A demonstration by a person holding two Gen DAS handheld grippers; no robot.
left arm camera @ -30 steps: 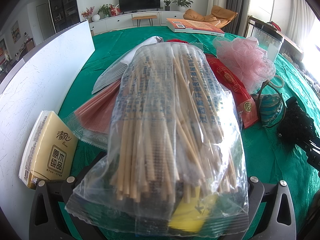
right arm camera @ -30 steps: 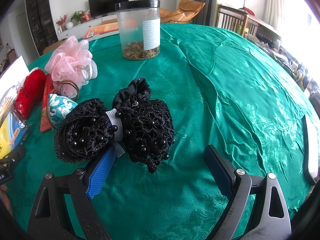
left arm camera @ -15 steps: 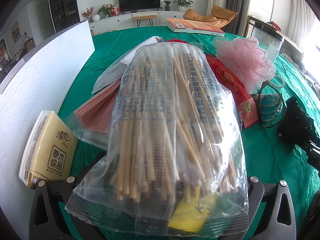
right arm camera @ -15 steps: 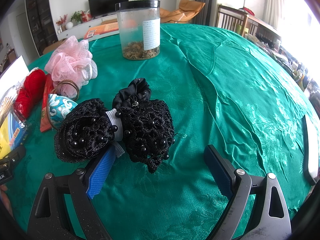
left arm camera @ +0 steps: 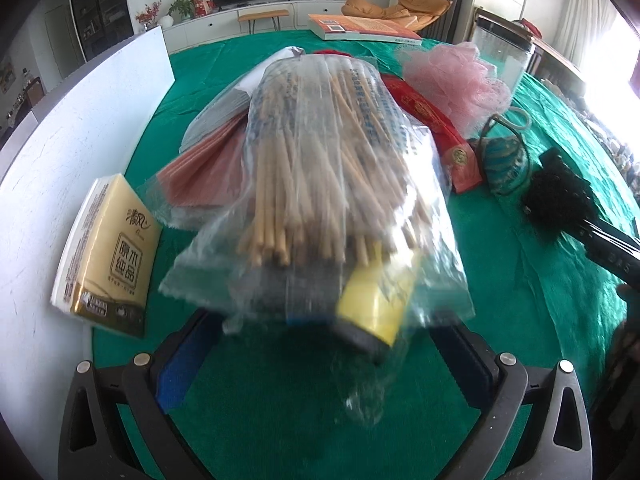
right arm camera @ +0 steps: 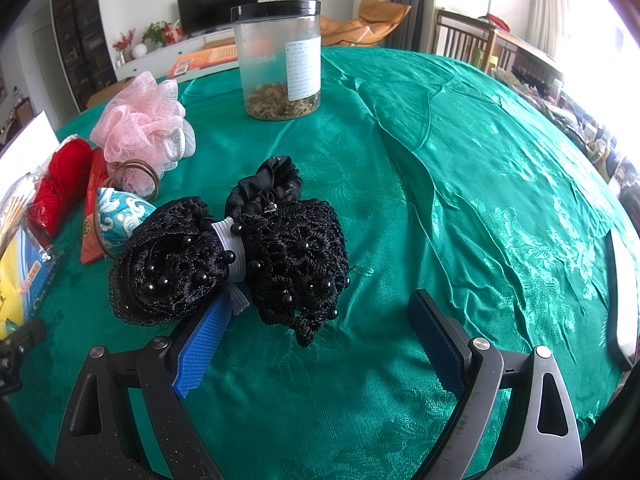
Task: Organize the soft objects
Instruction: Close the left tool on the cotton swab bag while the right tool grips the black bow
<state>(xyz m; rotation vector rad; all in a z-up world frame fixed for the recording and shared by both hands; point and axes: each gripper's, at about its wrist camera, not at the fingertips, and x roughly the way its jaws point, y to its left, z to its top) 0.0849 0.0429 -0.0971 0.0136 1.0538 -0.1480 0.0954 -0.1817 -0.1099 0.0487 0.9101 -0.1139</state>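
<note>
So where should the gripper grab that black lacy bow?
Probably the narrow middle of the black lace bow, on its grey elastic band. Come from above, jaws closing front to back, because the lace puffs wide on both sides and pinches in there.

Printed on the yellow-and-white tissue pack (left arm camera: 108, 252): "清风" and "原木纯品"; print elsewhere too small to read.

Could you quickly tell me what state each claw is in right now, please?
Left claw: open, holding nothing; the bag of chopsticks lies just ahead.
Right claw: open, empty, beside the black lace bow.
</note>
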